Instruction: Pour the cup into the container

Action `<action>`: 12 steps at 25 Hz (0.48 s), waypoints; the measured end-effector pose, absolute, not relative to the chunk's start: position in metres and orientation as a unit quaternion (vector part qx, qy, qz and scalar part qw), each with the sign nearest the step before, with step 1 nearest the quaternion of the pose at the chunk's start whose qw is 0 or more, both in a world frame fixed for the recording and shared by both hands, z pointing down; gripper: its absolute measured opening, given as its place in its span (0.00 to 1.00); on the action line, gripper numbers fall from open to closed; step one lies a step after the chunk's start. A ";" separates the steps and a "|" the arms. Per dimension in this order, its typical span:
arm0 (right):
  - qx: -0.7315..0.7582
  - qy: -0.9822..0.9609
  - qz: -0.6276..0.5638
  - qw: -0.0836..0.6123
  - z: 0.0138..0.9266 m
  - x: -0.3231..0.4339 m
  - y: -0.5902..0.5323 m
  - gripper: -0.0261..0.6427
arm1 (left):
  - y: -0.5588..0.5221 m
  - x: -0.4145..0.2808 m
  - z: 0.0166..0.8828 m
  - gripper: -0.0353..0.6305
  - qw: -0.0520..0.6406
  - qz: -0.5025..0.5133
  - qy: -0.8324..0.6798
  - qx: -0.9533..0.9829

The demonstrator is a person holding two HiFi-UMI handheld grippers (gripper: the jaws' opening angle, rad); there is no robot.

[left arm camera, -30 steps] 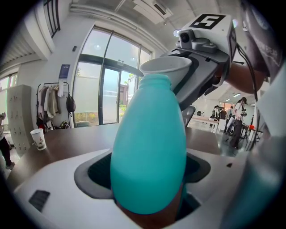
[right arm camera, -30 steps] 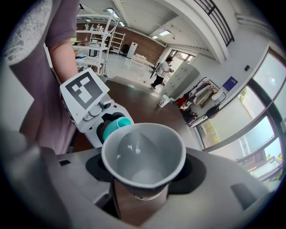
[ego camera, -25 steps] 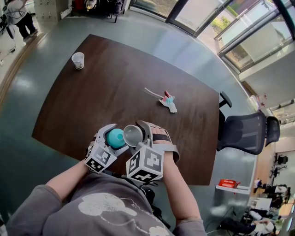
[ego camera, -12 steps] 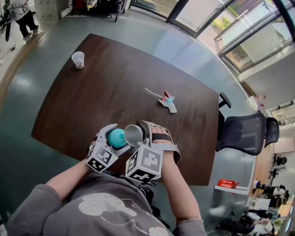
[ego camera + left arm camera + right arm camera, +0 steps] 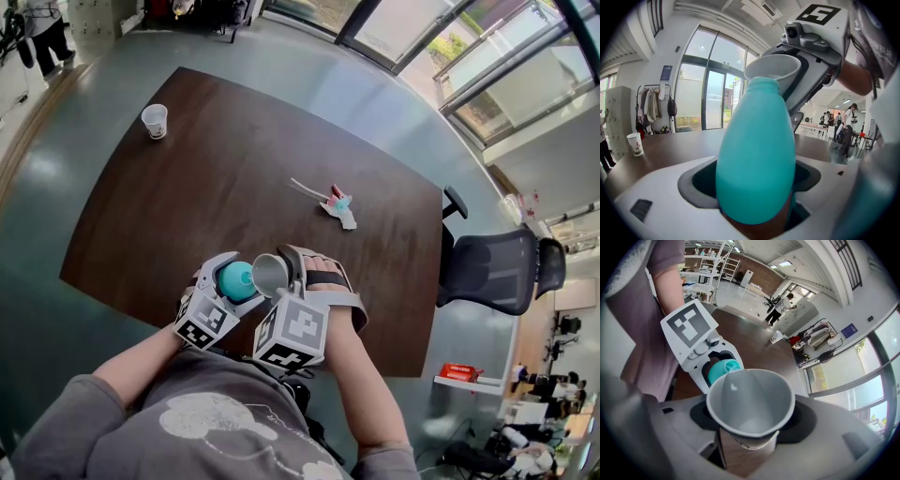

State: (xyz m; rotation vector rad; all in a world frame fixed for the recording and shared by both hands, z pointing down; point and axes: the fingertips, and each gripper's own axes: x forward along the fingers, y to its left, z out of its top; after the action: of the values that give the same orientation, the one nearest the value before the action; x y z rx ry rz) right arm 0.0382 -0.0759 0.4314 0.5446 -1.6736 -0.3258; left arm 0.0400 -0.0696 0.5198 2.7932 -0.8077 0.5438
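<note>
Left claw (image 5: 230, 273) pinches the teal, bottle-shaped plastic container (image 5: 757, 154) by its body. Right claw (image 5: 277, 271) pinches the grey, tapered plastic cup (image 5: 750, 404), which is tipped with its rim just at the container's mouth. Both hang over the near edge of the dark wooden bench (image 5: 187, 206). Farther off, a small pink-and-teal item (image 5: 339, 204) lies mid-bench. A white paper cup (image 5: 154, 120) stands near the far left corner.

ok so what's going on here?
A person works two hand-held claws over a dark table. The left claw grips a teal bottle. The right claw grips a grey cup, tipped with its lip at the bottle's mouth. It's a pouring pose, but the cup's inside looks empty and no stream shows.
</note>
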 end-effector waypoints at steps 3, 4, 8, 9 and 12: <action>0.236 -0.725 -0.145 0.630 0.433 0.039 -0.078 0.47 | -0.071 0.041 0.522 0.69 0.092 0.183 -0.271 0.941; 0.236 -0.724 -0.146 0.631 0.433 0.040 -0.078 0.47 | -0.071 0.042 0.522 0.69 0.093 0.183 -0.270 0.941; 0.236 -0.721 -0.147 0.635 0.430 0.043 -0.077 0.47 | -0.072 0.046 0.515 0.69 0.092 0.176 -0.268 0.943; 0.237 -0.720 -0.147 0.636 0.430 0.044 -0.077 0.47 | -0.072 0.046 0.514 0.69 0.092 0.174 -0.268 0.943; 0.236 -0.716 -0.148 0.640 0.429 0.045 -0.078 0.47 | -0.072 0.047 0.518 0.69 0.095 0.179 -0.266 0.942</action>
State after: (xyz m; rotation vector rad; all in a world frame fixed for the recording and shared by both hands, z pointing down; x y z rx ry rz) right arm 0.0451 -0.0780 0.4292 0.5385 -1.6335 -0.3367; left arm 0.0469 -0.0720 0.5179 2.7933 -0.7898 0.5294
